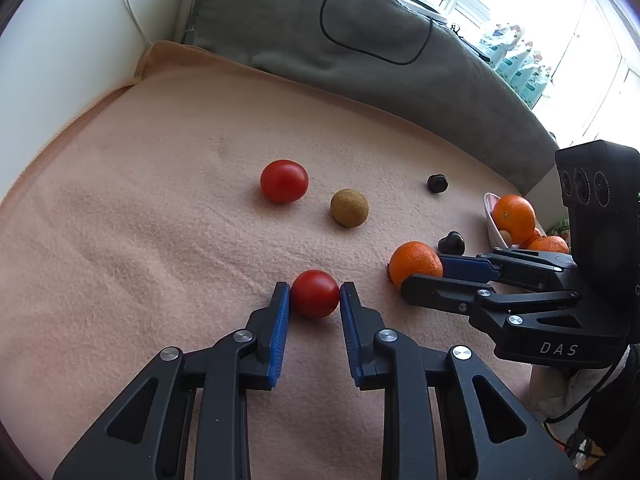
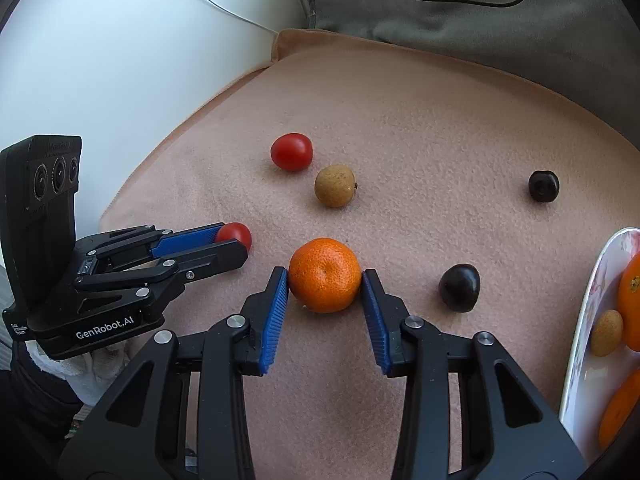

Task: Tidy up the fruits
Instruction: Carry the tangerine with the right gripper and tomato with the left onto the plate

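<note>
My left gripper (image 1: 315, 294) has its pads against both sides of a small red tomato (image 1: 315, 294) that rests on the pink blanket (image 1: 160, 220). My right gripper (image 2: 325, 278) is closed on a mandarin (image 2: 325, 275), which also rests on the blanket. A second tomato (image 1: 284, 181), a tan longan (image 1: 349, 207) and two dark fruits (image 1: 437, 183) (image 1: 451, 242) lie loose further out. A white plate (image 2: 580, 344) at the right holds oranges (image 2: 632, 304) and a longan (image 2: 607, 333).
A grey-green cushion (image 1: 360, 40) with a black cable (image 1: 332, 36) lies behind the blanket. A white wall (image 2: 120, 60) borders the left side. A window is at the far right.
</note>
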A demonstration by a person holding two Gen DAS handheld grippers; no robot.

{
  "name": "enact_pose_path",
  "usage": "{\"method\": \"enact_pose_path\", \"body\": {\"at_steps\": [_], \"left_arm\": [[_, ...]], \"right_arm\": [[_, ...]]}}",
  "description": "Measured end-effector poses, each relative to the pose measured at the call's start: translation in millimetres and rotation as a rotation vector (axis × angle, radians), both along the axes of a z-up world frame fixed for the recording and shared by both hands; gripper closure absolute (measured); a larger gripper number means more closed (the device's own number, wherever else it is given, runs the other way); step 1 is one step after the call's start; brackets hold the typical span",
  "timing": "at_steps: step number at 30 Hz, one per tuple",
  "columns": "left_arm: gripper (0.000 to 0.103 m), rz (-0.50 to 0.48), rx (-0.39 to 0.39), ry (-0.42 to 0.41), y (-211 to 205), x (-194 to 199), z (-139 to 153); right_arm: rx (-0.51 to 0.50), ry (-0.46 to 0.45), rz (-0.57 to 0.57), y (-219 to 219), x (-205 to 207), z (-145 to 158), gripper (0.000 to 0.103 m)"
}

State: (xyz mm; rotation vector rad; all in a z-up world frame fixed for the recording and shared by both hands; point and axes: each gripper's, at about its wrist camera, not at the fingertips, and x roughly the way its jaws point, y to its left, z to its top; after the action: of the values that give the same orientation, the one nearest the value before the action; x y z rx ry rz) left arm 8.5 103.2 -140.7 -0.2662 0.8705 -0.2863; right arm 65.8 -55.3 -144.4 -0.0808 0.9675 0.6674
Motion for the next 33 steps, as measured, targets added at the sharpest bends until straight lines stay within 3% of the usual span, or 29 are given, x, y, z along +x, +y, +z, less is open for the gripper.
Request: {"method": "enact_pose_path", "body": {"at_steps": [15, 33], "left_arm": [[0.079, -0.01, -0.028, -0.015, -4.8, -0.9, 9.7], [0.079, -0.153, -0.045, -0.081, -62.3, 14.0, 37.4]], "right_arm": [[0.057, -0.059, -0.082, -40.2, -26.2, 24.5, 0.065], [-0.003, -0.19, -0.289, -121.1, -77.2, 60.6, 0.065]]}}
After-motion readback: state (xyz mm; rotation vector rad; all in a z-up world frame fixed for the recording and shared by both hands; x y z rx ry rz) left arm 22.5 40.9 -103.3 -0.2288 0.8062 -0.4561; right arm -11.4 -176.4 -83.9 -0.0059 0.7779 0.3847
